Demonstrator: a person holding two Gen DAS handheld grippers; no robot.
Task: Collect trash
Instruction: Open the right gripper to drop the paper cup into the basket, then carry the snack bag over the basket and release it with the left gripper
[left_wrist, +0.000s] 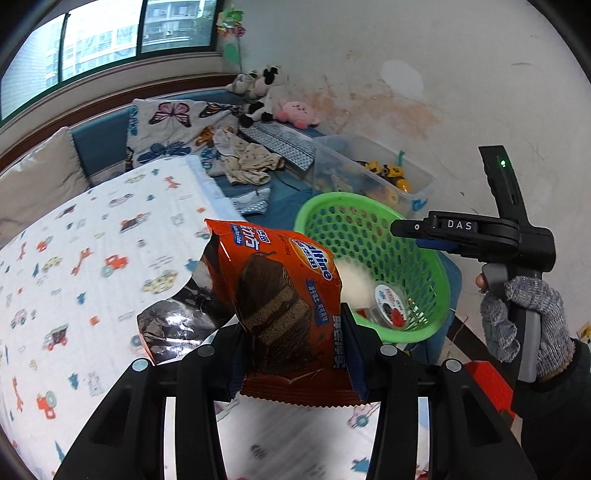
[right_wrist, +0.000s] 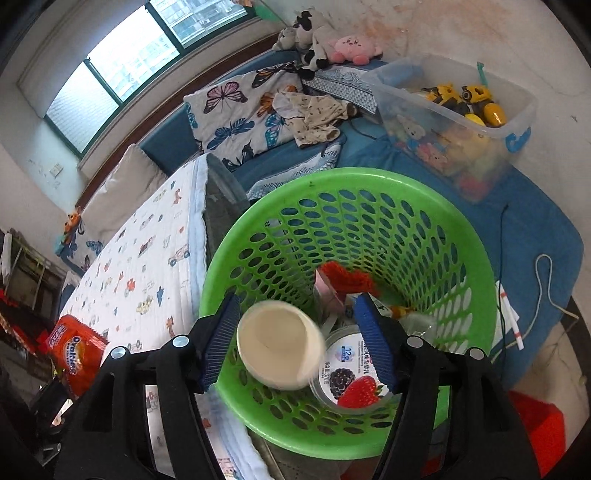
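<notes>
My left gripper (left_wrist: 295, 350) is shut on an orange torn-open Ovaltine snack wrapper (left_wrist: 280, 295) and holds it above the bed, left of the green basket (left_wrist: 436, 266). The wrapper also shows in the right wrist view (right_wrist: 75, 354). My right gripper (right_wrist: 295, 343) is open above the green basket (right_wrist: 476, 295). A blurred white cup (right_wrist: 280, 347) hangs between its fingers over the basket, touching neither pad. In the basket lie a berry yogurt tub (right_wrist: 351, 376) and some red and pink wrappers (right_wrist: 343, 280). The right gripper shows in the left wrist view (left_wrist: 417, 236) over the basket.
The bed has a white sheet with car prints (left_wrist: 92, 258). A clear bin of toys (right_wrist: 458, 110) stands behind the basket on a blue mat (right_wrist: 535, 236). A butterfly blanket (right_wrist: 236, 110), clothes and plush toys lie by the window. A red object (right_wrist: 535, 424) sits at the right.
</notes>
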